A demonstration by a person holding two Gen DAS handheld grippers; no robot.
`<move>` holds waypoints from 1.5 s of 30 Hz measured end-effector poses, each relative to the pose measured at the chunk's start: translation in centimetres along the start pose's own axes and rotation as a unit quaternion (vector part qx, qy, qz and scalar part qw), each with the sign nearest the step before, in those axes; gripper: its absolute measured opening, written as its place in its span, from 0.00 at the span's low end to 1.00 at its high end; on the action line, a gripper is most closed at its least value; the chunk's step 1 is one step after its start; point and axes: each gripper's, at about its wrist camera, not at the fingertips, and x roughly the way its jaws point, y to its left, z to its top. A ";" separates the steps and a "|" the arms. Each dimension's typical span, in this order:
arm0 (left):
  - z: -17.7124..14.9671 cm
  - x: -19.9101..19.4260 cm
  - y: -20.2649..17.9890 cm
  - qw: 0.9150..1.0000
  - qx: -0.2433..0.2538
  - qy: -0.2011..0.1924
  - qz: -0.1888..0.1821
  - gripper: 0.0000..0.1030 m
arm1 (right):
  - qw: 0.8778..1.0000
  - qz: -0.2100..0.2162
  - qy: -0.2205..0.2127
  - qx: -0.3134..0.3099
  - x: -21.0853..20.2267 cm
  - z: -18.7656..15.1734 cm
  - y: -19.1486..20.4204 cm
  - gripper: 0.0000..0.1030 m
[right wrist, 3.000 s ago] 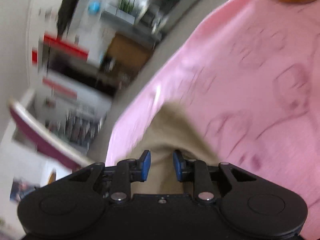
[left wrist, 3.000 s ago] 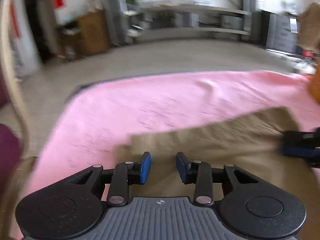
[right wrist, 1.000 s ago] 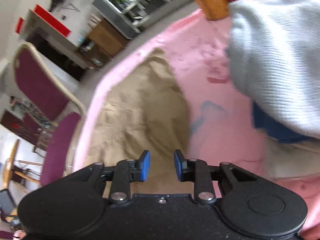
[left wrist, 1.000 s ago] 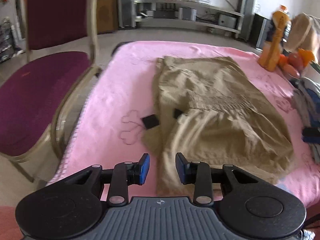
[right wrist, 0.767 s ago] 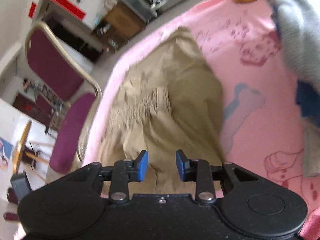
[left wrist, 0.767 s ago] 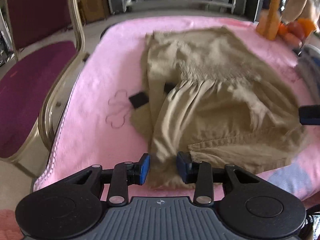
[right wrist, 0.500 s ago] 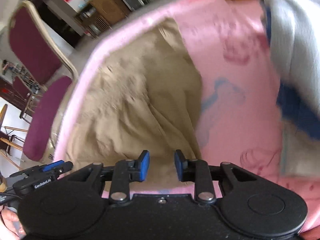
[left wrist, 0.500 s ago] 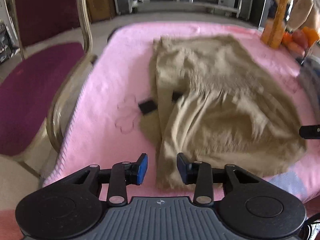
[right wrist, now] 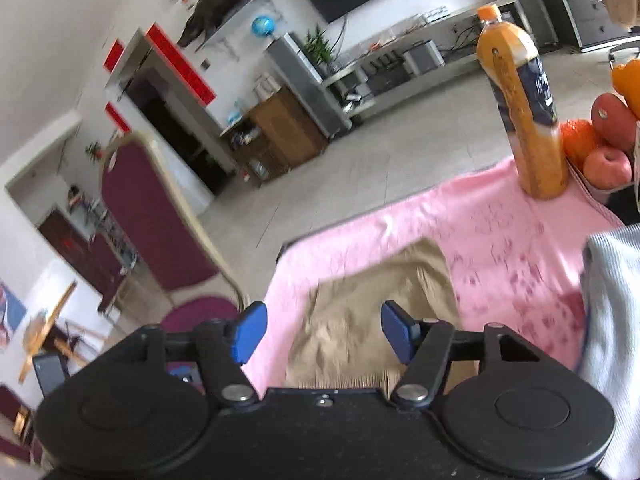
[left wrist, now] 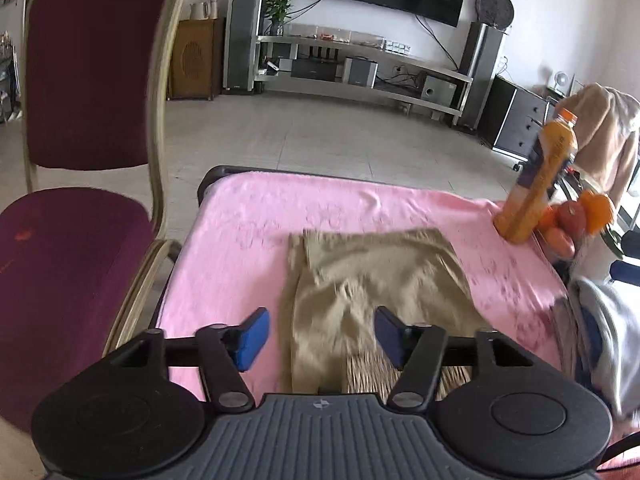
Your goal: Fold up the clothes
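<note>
While the left wrist view looks down over the pink-covered surface, the khaki garment lies straight ahead of and below the left gripper, already doubled into a rough rectangle whose long axis runs away from the camera toward the far edge. The gripper's jaws are opening and stand wide, with nothing pinched between them; the cloth just shows through the gap from underneath, so it's free on the surface. A maroon chair sits off to the left, a juice bottle and some fruit at the far right corner, and a pile of other clothes along the right edge. In the right wrist view it's the same deal: the right gripper is opening too, wide and empty, and the khaki piece lies ahead and below, slightly left of centre, with its near end tucked under the gripper body. Both look about equally close to the near hem to me, left gripper over the left side, right over the right, so I'd guess the next fold goes along that long axis.
</note>
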 end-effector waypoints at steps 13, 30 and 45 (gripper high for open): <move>4.7 19.6 4.2 0.992 -0.071 0.101 -0.009 0.76 | 0.986 -0.131 0.075 0.076 19.3 2.6 -10.7 0.64; 5.7 26.6 3.9 0.990 -0.063 0.102 -0.072 0.64 | 0.991 0.031 0.103 0.082 26.4 1.4 -16.3 0.42; 6.6 18.2 -0.1 1.000 0.016 0.001 -0.011 0.06 | 0.997 -0.027 0.072 -0.026 21.7 2.6 -8.6 0.13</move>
